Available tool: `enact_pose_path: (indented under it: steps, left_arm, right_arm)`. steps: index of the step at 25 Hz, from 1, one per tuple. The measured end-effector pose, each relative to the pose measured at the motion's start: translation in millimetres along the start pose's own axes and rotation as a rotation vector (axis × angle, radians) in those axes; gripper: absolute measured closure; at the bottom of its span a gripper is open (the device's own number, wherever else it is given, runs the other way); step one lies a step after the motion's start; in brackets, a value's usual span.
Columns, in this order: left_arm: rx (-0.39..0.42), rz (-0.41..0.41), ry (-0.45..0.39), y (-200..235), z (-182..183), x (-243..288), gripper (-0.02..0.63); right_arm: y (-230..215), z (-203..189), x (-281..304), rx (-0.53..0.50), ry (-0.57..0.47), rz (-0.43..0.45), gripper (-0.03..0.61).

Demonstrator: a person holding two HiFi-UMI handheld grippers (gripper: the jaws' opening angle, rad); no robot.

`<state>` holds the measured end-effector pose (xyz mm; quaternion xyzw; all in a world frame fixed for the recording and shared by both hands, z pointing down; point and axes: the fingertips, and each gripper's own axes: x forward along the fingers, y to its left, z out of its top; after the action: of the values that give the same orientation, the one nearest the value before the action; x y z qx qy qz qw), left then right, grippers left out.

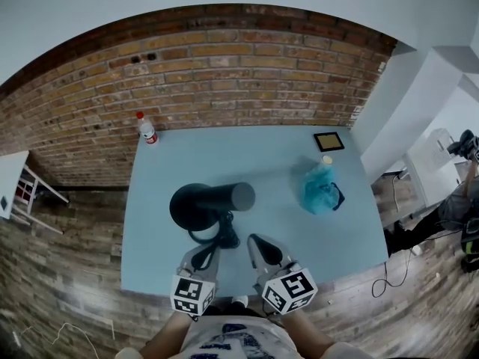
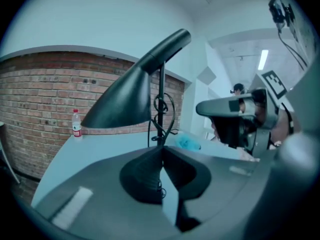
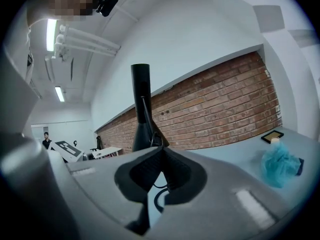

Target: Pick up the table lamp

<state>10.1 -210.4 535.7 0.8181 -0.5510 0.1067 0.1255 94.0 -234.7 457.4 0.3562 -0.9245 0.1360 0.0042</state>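
- Standing near the front edge of the table (image 1: 247, 152), the table lamp (image 1: 212, 203) is sitting directly ahead of both grippers, with its shade (image 2: 122, 101) overhanging far to one side of the thin stem (image 2: 161, 91).
- The left gripper (image 1: 212, 250) and the right gripper (image 1: 255, 241) are both pointing at the lamp's lower part with their jaws pressed fully together and nothing between them.
- Risk 1: closed jaws advancing onto the stem would probably be pushing it rather than gripping it, and the lamp would be sliding or rocking.
- Risk 2: the overhanging shade is likely making the lamp top-heavy, so a low, one-sided grip would be letting it swing or tip toward the shade side during a lift.
- Risk 3: the cord (image 1: 196, 239) is looping loosely beside the lamp's foot and round the stem, so a jaw could be catching it and dragging it along.
- Risk 4: the two grippers are working close together, so their tips could be knocking each other when the jaws spread.
- The teal bag (image 1: 320, 189) and the bottle (image 1: 147, 129) are lying well apart from the lamp and are posing little hazard.
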Motion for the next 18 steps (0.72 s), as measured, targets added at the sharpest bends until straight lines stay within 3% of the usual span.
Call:
enact_pose_path:
  steps: [10,18]
  left_arm:
    - [0.004,-0.013,0.027,4,-11,11,0.623]
    - [0.024,-0.111,0.055,10,-22,18,0.623]
  right_arm:
    - [-14,-4,17,0.032,0.008,0.005,0.580]
    - [-6,-6,33,0.036,0.019,-0.040,0.580]
